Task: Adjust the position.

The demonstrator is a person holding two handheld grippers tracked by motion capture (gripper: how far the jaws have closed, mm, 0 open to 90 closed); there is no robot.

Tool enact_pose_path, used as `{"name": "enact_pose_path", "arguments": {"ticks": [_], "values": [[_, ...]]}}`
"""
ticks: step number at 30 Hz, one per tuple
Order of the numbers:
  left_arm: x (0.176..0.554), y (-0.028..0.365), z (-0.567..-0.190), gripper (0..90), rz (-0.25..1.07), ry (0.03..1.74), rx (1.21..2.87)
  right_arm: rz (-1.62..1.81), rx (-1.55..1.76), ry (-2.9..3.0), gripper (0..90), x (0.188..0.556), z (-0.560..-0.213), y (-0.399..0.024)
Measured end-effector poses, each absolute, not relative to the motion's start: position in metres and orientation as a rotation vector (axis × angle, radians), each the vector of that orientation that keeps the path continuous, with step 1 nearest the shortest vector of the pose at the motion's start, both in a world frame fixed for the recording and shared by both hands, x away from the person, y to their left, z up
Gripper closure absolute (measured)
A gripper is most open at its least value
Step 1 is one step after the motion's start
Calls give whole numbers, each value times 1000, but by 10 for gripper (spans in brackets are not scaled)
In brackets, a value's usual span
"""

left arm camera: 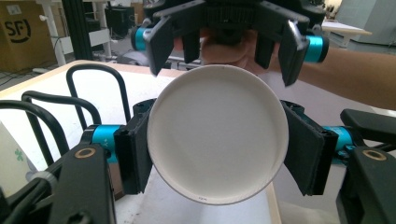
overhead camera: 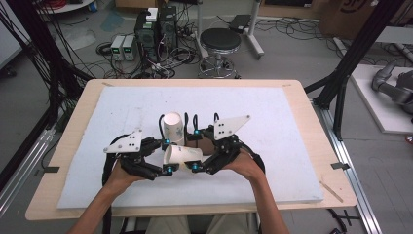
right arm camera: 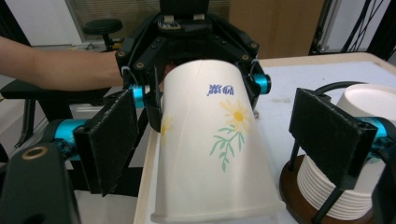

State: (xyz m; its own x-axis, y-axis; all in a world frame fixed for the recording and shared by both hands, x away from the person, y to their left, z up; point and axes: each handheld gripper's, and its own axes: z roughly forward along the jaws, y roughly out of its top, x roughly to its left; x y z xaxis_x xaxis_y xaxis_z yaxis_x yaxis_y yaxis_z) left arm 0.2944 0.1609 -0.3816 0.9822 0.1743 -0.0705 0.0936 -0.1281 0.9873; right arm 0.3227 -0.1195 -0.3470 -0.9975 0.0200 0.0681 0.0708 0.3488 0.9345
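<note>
A white paper cup [overhead camera: 182,155] printed with a daisy lies on its side just above the white foam board [overhead camera: 272,146], between my two grippers. My left gripper [overhead camera: 168,155] is shut on its base end; in the left gripper view the cup's round bottom [left arm camera: 218,140] faces the camera with both pads pressed on its sides. My right gripper [overhead camera: 196,149] faces it from the other side. Its jaws stand open around the cup's rim end [right arm camera: 215,154], with a gap on each side. A stack of paper cups [overhead camera: 174,126] stands just behind in a black wire holder [right arm camera: 327,205].
The foam board lies on a wooden table [overhead camera: 73,131]. The holder's wire loops [left arm camera: 95,88] rise close to the left gripper's side. Beyond the far edge stand a stool [overhead camera: 220,44] and computer boxes [overhead camera: 156,29] on the floor. Metal frame posts [overhead camera: 350,53] flank the table.
</note>
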Motion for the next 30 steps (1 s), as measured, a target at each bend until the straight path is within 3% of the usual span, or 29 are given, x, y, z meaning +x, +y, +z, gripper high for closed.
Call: {"name": "enact_pose_path", "arguments": {"ticks": [23, 28, 30], "values": [[291, 162, -372, 337, 79, 175, 1690, -1678, -32, -2562, 163, 320, -358, -103], [290, 162, -370, 337, 81, 173, 1685, -1673, -40, -2551, 174, 321, -364, -102], [291, 164, -369, 337, 83, 171, 1683, -1680, -32, -2543, 220, 321, -365, -103]]}}
